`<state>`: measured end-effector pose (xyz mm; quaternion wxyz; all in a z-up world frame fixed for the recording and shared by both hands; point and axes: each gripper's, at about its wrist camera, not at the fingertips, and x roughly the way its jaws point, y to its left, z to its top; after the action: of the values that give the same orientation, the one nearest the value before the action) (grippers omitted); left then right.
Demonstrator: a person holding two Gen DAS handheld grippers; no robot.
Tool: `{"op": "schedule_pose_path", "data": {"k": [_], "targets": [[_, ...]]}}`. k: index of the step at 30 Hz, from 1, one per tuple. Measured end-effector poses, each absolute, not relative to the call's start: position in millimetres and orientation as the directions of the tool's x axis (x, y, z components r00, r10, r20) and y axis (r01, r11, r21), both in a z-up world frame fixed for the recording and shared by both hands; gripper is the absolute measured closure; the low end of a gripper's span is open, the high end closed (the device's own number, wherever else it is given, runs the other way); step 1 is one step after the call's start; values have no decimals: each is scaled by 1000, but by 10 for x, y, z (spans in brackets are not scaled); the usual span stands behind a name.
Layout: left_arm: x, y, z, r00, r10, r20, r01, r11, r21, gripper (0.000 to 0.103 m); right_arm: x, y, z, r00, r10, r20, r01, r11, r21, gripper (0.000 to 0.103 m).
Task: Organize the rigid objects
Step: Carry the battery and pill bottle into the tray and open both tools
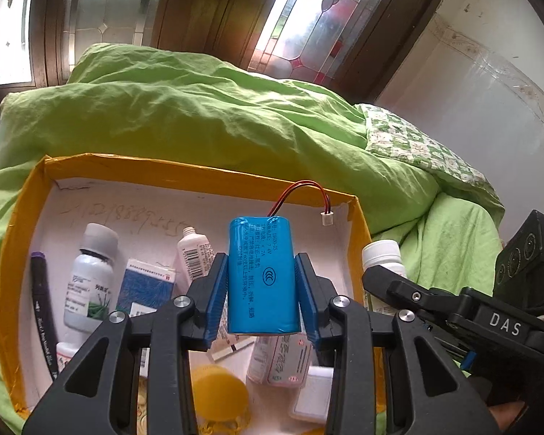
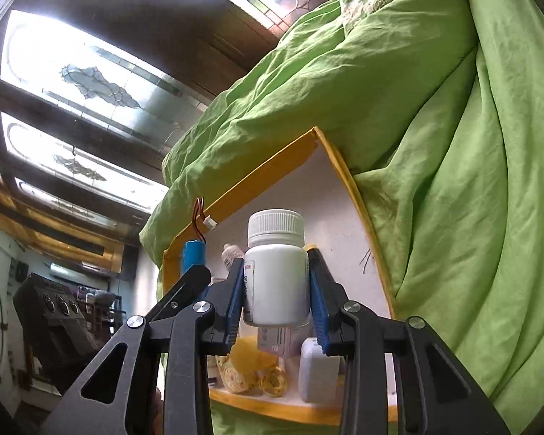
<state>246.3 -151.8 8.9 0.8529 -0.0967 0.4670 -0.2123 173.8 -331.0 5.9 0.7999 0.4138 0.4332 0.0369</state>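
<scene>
My left gripper (image 1: 262, 282) is shut on a blue battery pack (image 1: 263, 275) with red and black wires and a white plug, held upright above the yellow-rimmed box (image 1: 199, 175). My right gripper (image 2: 276, 290) is shut on a white pill bottle (image 2: 276, 275) with a white ribbed cap, held above the box's right side (image 2: 348, 177). In the left wrist view the right gripper and its bottle (image 1: 382, 255) show at the box's right wall. The battery pack (image 2: 194, 255) shows at left in the right wrist view.
The box lies on a green duvet (image 1: 199, 108) and holds a grey-capped bottle (image 1: 90, 275), a blue carton (image 1: 145, 286), a white tube (image 1: 194, 253), a dark pen (image 1: 43, 311), a yellow lid (image 1: 219, 393), a white adapter (image 1: 313, 393) and a pink-white packet (image 1: 283, 359). A patterned pillow (image 1: 417, 145) lies right.
</scene>
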Motion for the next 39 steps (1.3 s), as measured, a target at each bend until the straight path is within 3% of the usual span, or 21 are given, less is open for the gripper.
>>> {"op": "schedule_pose_path", "data": {"k": [19, 23, 26, 28, 33, 38, 39], "targets": [[2830, -1705, -281, 492, -365, -790, 232, 930, -285, 69, 2242, -3136, -114, 598, 257, -759, 262, 833, 488, 73], [2816, -1678, -225, 501, -383, -776, 245, 923, -298, 69, 2229, -3162, -76, 608, 233, -759, 279, 832, 479, 62], [2767, -1662, -130, 512, -388, -767, 254, 921, -296, 69, 2137, -3172, -3, 629, 229, -743, 281, 824, 492, 61], [2694, -1635, -40, 521, -389, -760, 259, 920, -293, 66, 2040, -3186, 67, 648, 210, -732, 297, 816, 496, 57], [2335, -1458, 253, 581, -362, -729, 255, 931, -259, 40, 1698, -3183, 263, 678, 162, -717, 352, 785, 510, 47], [1813, -1109, 496, 637, -283, -717, 244, 956, -161, 30, 1283, -2997, 433, 680, 117, -724, 357, 809, 466, 28], [1677, -1023, 540, 658, -249, -710, 234, 965, -121, 25, 1186, -2949, 454, 676, 107, -729, 354, 821, 449, 20]]}}
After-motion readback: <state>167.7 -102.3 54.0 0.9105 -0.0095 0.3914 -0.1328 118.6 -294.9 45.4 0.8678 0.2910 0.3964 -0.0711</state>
